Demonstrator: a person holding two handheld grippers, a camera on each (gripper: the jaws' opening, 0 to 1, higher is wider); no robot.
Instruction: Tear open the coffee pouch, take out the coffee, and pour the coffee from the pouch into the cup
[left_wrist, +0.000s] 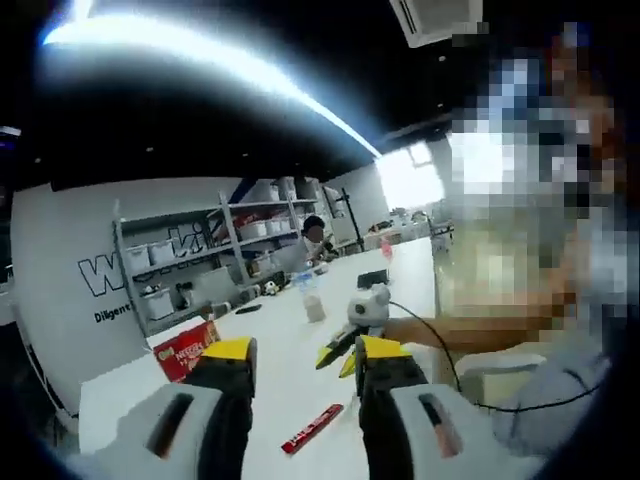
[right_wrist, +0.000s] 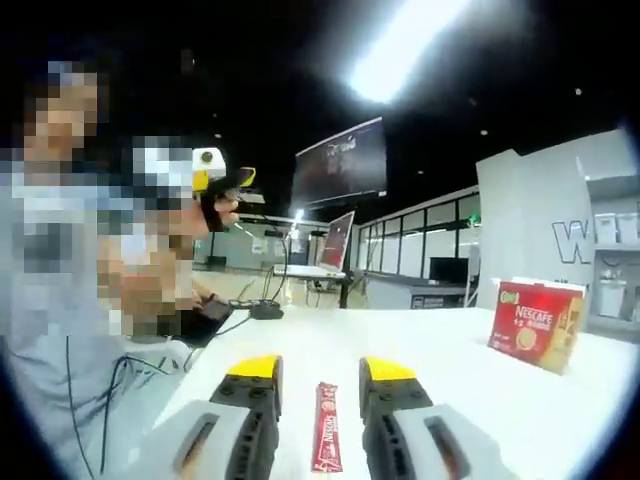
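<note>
A red coffee stick pouch (left_wrist: 312, 428) lies flat on the white table (left_wrist: 280, 330). In the left gripper view it rests below the gap of my left gripper (left_wrist: 300, 352), which is open and holds nothing. My right gripper (left_wrist: 338, 356) comes in from the right, yellow-tipped and just above the table. In the right gripper view the same pouch (right_wrist: 325, 425) lies on the table in line with the gap of my right gripper (right_wrist: 320, 370). This gripper is open, with its jaws apart on either side of the pouch. My left gripper (right_wrist: 226, 188) is held up at the left.
A red Nescafe box (left_wrist: 185, 350) (right_wrist: 538, 325) stands on the table. A clear bottle (left_wrist: 312, 296) stands farther back. A laptop (right_wrist: 335, 240) and cables (right_wrist: 250, 310) sit at the far end. A person sits close beside the table; shelves (left_wrist: 200, 260) line the wall.
</note>
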